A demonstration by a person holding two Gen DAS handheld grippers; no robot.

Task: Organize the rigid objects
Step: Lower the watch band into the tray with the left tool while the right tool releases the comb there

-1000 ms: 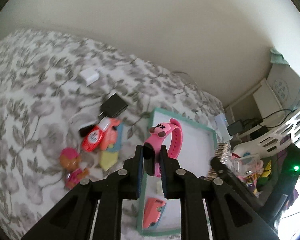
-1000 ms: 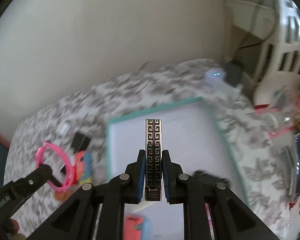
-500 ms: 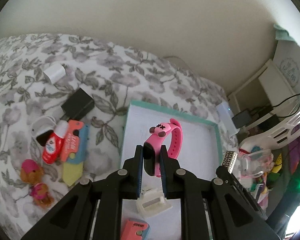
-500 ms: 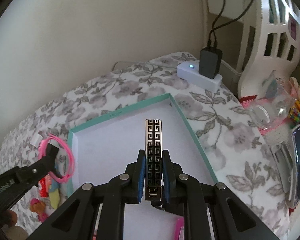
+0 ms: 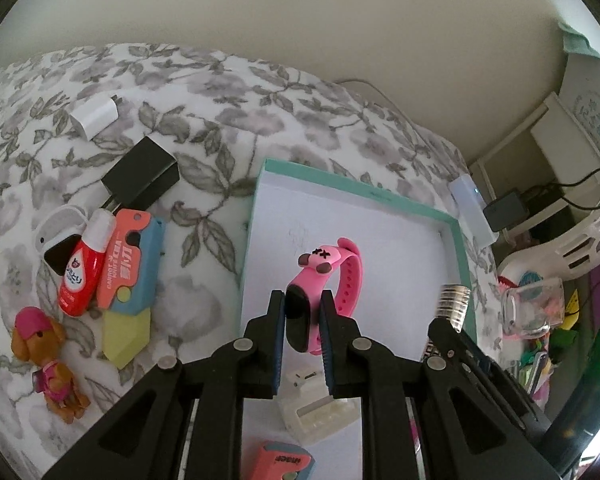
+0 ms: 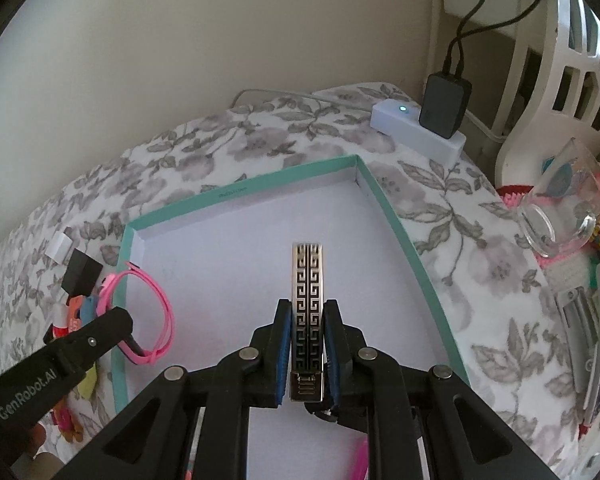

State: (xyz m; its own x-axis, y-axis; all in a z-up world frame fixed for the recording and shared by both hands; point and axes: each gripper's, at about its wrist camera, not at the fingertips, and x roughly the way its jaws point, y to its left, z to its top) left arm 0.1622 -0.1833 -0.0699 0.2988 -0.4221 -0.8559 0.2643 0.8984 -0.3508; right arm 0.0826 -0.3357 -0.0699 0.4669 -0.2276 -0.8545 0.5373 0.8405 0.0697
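My left gripper (image 5: pixel 300 300) is shut on a pink wristwatch (image 5: pixel 328 276) with a cartoon face, held above the white-floored teal box (image 5: pixel 364 196). The watch also shows in the right wrist view (image 6: pixel 148 316) at the box's left edge. My right gripper (image 6: pixel 307 308) is shut on a silver bracelet with a black key pattern (image 6: pixel 307 280), held over the middle of the box (image 6: pixel 284 176). The bracelet's end shows in the left wrist view (image 5: pixel 454 300). A white plastic piece (image 5: pixel 320 412) and a pink-and-blue item (image 5: pixel 280 462) lie in the box.
On the flowered bedcover lie a white plug (image 5: pixel 96 118), a black adapter (image 5: pixel 140 176), a red bottle (image 5: pixel 82 264), an orange-blue cutter (image 5: pixel 130 260), a yellow piece (image 5: pixel 126 332) and a toy dog (image 5: pixel 48 356). A power strip (image 6: pixel 416 132), glass jar (image 6: pixel 560 204) and white basket (image 6: pixel 572 60) stand right.
Both grippers have moved in over the box with their loads still held. The views have swung so the box sits more central and closer.
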